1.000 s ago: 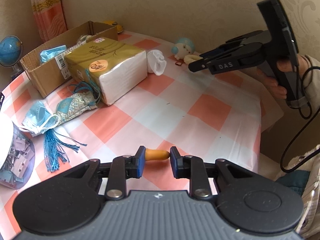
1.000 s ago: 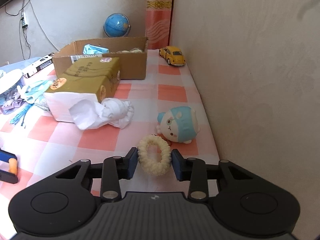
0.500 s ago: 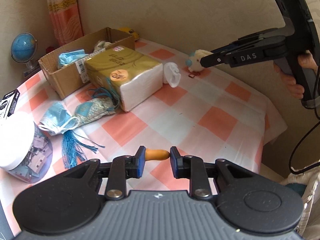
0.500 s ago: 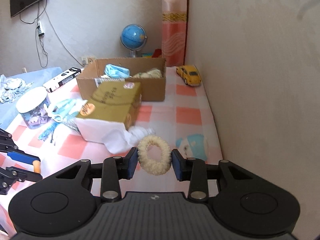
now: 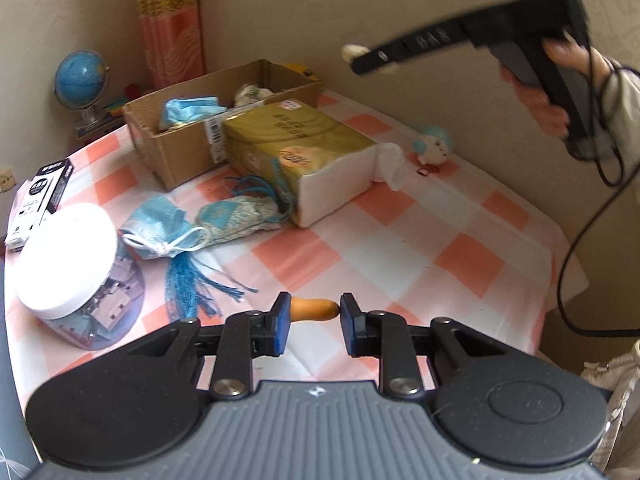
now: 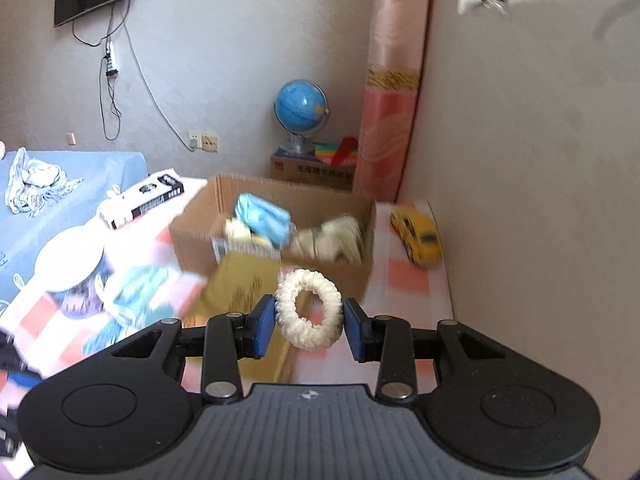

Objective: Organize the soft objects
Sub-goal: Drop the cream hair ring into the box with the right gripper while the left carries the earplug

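Our right hand-held gripper (image 6: 308,322) is closed on the fluffy cream-white fabric hair ring (image 6: 308,309), held in the air before the open brown cardboard box (image 6: 280,216). We should bring it well above the box before letting go. Our left hand-held gripper (image 5: 314,322) clamps a small orange rubbery piece (image 5: 314,309). The box labels we cannot read.

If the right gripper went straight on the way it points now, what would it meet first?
Probably the cardboard box: the right gripper, shut on the cream scrunchie, aims at its near wall. Blur leaves depth uncertain; the gold tissue pack lies lower.
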